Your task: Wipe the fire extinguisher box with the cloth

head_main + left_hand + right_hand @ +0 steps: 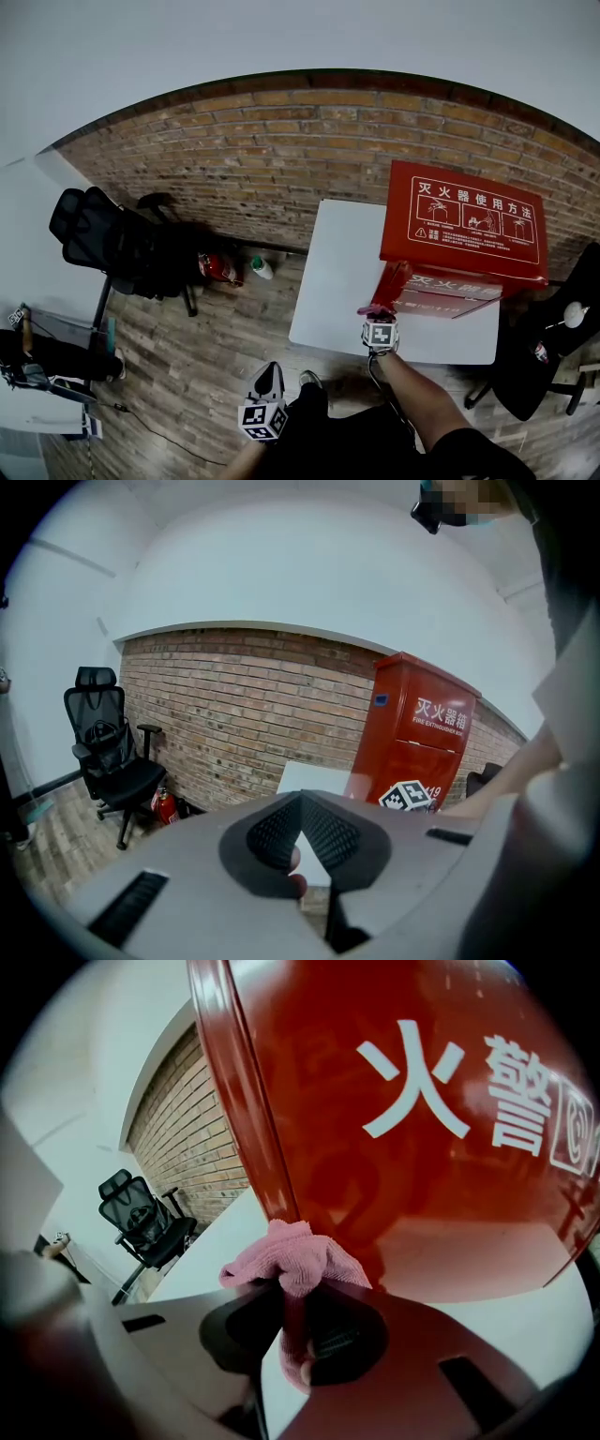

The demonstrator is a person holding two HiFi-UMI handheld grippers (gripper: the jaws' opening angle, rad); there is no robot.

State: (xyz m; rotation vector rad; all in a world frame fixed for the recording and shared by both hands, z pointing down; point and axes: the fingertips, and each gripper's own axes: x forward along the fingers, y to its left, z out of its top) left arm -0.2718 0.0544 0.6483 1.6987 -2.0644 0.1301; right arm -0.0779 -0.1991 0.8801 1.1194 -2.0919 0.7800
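Now the right claw clamps the cloth against the red box (left claw closed, empty).

Fire extinguisher box cut off top & rt; cloth partly buried in right tongs

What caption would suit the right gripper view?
Right gripper shut on a pink cloth, held close to the red fire extinguisher box on a white table.
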